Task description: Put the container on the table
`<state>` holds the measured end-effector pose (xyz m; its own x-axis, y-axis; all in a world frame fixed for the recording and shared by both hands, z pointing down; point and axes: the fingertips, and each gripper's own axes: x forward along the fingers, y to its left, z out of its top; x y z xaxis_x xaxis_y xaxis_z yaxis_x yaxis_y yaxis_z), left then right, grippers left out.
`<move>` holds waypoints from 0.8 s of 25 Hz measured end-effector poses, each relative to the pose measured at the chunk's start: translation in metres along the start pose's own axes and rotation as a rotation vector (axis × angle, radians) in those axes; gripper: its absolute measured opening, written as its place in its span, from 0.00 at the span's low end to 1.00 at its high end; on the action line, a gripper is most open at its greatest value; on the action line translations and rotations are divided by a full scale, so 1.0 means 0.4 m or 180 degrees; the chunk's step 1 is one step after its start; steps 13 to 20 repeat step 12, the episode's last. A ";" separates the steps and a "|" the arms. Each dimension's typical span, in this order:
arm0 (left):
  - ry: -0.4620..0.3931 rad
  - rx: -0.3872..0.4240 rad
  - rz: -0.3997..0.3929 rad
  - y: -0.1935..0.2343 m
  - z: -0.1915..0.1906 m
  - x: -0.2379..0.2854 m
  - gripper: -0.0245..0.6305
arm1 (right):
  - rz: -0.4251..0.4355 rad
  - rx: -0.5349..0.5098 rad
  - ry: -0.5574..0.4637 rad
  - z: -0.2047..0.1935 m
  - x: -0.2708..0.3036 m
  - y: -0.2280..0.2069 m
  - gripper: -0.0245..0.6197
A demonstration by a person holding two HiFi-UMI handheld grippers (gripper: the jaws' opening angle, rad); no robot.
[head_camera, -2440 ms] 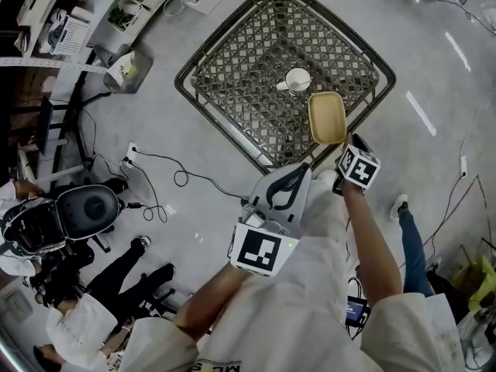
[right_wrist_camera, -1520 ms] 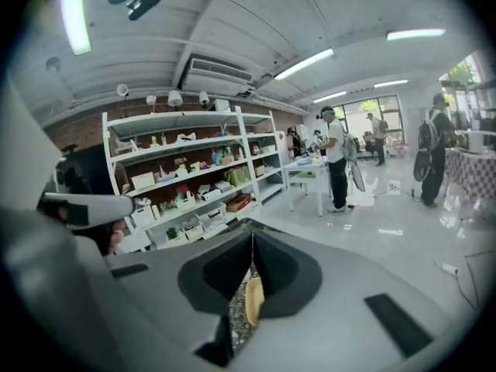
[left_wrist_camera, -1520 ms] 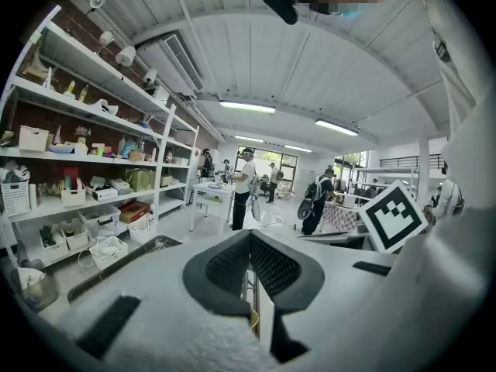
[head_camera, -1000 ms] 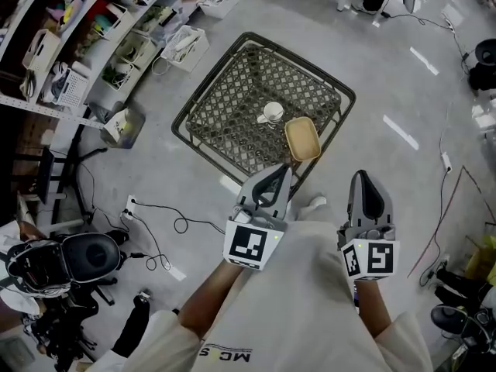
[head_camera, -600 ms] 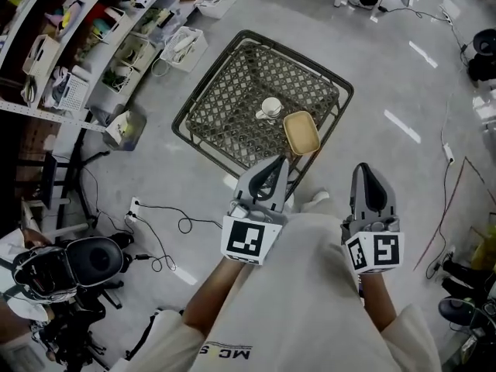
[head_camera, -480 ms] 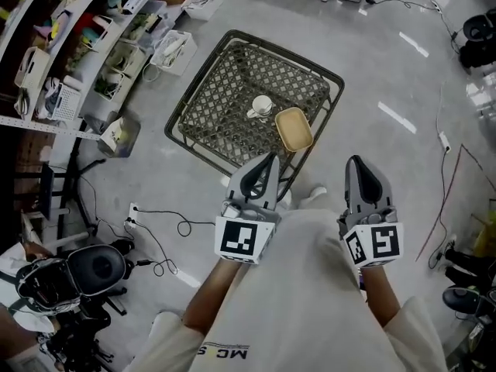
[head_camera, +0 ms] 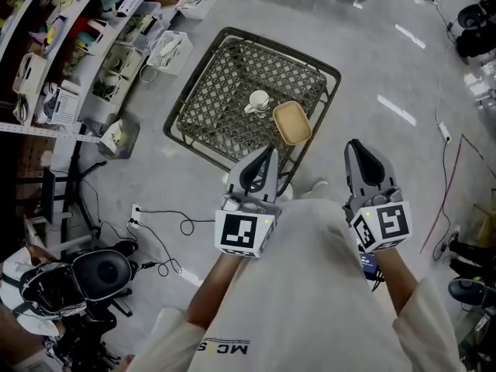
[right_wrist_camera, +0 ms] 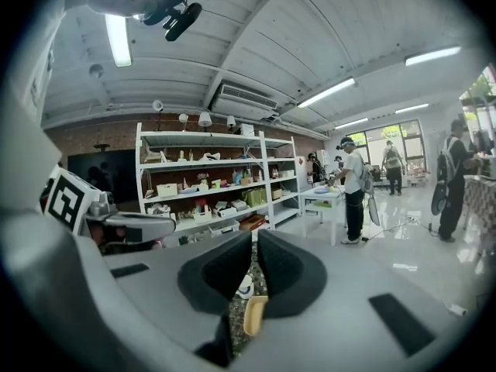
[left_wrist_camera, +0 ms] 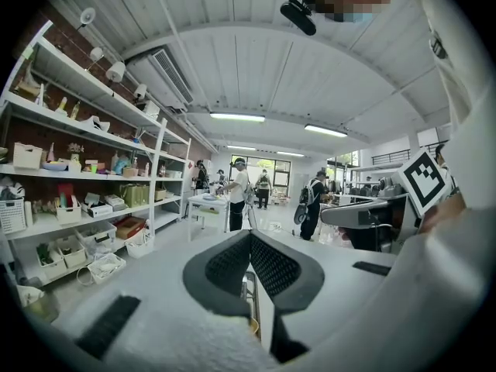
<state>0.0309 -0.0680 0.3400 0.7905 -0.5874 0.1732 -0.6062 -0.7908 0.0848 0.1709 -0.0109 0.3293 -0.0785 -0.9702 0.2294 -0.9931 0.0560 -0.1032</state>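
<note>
A shallow yellow container [head_camera: 291, 122] lies on the dark metal lattice table [head_camera: 221, 91], near its right front edge, beside a white cup [head_camera: 259, 100]. Nothing holds it. Both grippers are drawn back close to my body, well short of the table. My left gripper [head_camera: 269, 152] is shut and empty, its pads meeting at the tips [left_wrist_camera: 248, 235]. My right gripper [head_camera: 356, 146] is also shut with nothing in it [right_wrist_camera: 254, 237]. Through the slit below its pads, the right gripper view shows the container [right_wrist_camera: 254, 315] and the cup [right_wrist_camera: 244, 287].
Shelves with bins [head_camera: 93, 45] run along the left. A cable [head_camera: 163, 223] trails over the grey floor, and a black chair [head_camera: 77, 273] stands at lower left. My shoe [head_camera: 314, 186] is by the table's near corner. Several people stand by a white table [right_wrist_camera: 329, 196] far off.
2.4 s ago my right gripper was at the container's near end on the table. It has since let go and drawn back beside the left one. The container stays on the table.
</note>
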 end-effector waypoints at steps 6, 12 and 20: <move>-0.0059 0.0004 0.0006 -0.010 0.000 -0.005 0.07 | 0.0106 -0.0079 0.0028 -0.009 0.002 0.008 0.07; -0.0076 0.0019 -0.0100 -0.053 0.026 0.000 0.07 | 0.0241 -0.0005 0.0049 0.002 -0.021 0.028 0.06; -0.0076 0.0019 -0.0100 -0.053 0.026 0.000 0.07 | 0.0241 -0.0005 0.0049 0.002 -0.021 0.028 0.06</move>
